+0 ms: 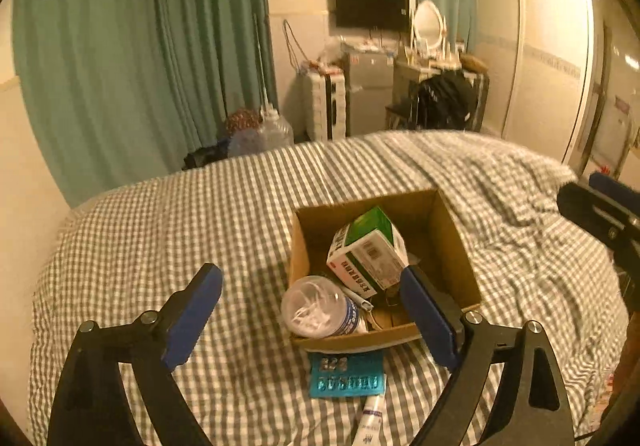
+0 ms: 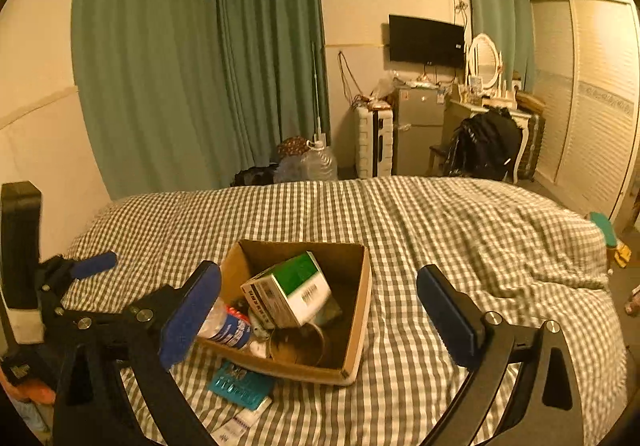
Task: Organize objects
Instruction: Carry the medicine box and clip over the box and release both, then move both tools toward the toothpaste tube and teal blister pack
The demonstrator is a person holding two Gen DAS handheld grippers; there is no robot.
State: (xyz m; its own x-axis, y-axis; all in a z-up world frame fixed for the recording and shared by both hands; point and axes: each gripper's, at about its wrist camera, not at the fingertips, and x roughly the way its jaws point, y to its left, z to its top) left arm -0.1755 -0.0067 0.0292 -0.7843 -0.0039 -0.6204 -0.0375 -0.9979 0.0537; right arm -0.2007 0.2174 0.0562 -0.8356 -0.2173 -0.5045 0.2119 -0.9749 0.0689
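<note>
From the left wrist camera, the left gripper (image 1: 312, 310) hangs above the checked bedspread (image 1: 160, 230) with its blue pads spread wide and nothing between them. The cardboard box (image 1: 456, 238) sits just ahead, already holding a green-and-white carton (image 1: 368, 246) tilted on end and a clear lidded tub (image 1: 316, 308) leaning at the near left corner. Still outside the box, directly below and between the fingers, lies a teal blister pack (image 1: 347, 374), flat, touching the box's near wall, its long axis running side to side across the fingers' gap; a white tube (image 1: 370, 422) lies just nearer, pointing toward the camera. From the right wrist camera, the right gripper (image 2: 318, 310) is likewise wide open and empty, hovering over the box, with the teal blister pack (image 2: 240, 384) low and to its left, beneath the left finger, and the white tube (image 2: 240, 420) beside it. The left gripper appears at that view's left edge. By my judgement the left gripper is nearer and better centred on the pack; it would need to tip downward, and perhaps turn, to pinch the pack's short width.
</note>
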